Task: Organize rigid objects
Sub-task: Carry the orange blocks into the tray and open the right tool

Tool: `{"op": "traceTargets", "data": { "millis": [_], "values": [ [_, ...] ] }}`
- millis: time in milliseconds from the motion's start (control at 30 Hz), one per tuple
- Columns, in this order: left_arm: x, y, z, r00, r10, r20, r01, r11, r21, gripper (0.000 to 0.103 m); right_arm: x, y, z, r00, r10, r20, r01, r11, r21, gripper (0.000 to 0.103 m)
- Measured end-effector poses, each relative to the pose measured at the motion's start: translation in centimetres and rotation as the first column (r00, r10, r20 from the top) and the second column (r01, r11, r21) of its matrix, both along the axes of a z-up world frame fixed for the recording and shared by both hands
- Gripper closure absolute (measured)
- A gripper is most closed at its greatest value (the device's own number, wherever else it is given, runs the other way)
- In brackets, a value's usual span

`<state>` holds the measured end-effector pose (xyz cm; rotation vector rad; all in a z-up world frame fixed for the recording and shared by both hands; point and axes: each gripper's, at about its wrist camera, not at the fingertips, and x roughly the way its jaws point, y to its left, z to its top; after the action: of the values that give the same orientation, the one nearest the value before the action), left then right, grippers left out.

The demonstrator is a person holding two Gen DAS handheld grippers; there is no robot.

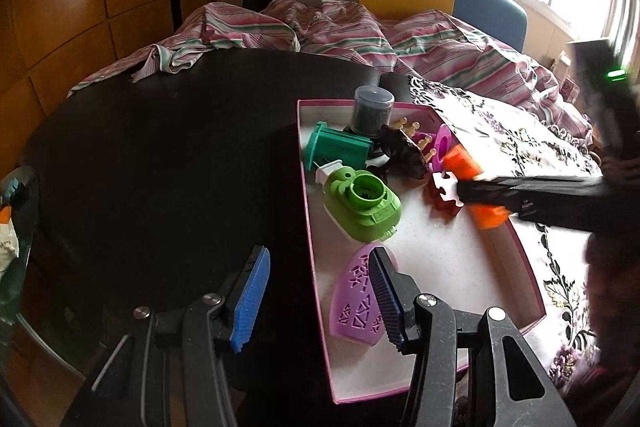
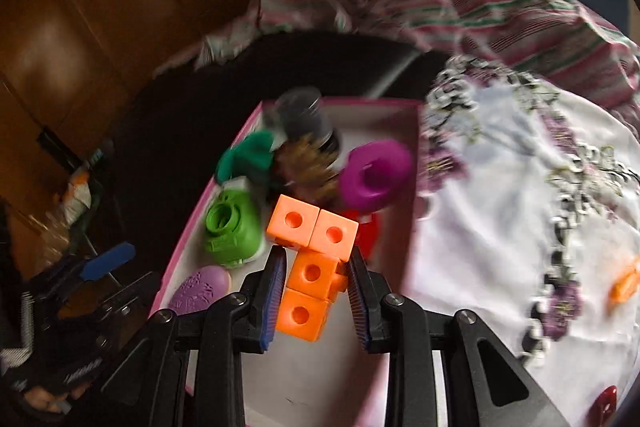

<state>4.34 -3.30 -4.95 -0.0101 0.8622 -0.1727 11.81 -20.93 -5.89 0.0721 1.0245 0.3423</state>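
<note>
A shallow white box with a pink rim (image 1: 440,267) lies on a dark round table (image 1: 160,167). In it are a green holed part (image 1: 362,205), a teal spool (image 1: 338,147), a grey canister (image 1: 372,109), a magenta ring (image 1: 444,143), a red puzzle-shaped piece (image 1: 442,195) and a purple patterned wedge (image 1: 356,301). My right gripper (image 2: 316,295) is shut on a cluster of orange holed cubes (image 2: 310,273) above the box; it enters the left wrist view from the right (image 1: 466,195). My left gripper (image 1: 320,297) is open, straddling the box's left wall without touching it.
A white floral cloth (image 2: 500,187) lies to the right of the box, with a small orange piece (image 2: 624,285) and a red piece (image 2: 604,401) on it. A striped sheet (image 1: 340,27) is bunched behind the table. Wooden panels stand at the left.
</note>
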Motion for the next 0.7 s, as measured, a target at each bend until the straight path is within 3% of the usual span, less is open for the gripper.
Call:
{"op": "traceTargets", "data": {
  "millis": [233,367,700],
  "values": [
    [0.1,1.3,-0.5,1.0,0.023,-0.018,-0.024,0.999,-0.025,0.05,1.8,2.5,-3.4,0.997,-0.037,-0.07,0.035,0.999,-0.035,0.071],
    [0.0,1.5,-0.7,0.999,0.032,-0.022,-0.032,0.999,-0.032,0.048,1.8,2.4,-3.5,0.996,-0.045,-0.077,0.045,0.999,-0.005,0.065],
    [-0.3,1.3,-0.3,1.0,0.022,-0.006,-0.022,0.999,-0.024,0.048,-0.4,-0.6,-1.7,0.995,-0.096,-0.025,0.098,0.993,0.065,0.065]
  ]
}}
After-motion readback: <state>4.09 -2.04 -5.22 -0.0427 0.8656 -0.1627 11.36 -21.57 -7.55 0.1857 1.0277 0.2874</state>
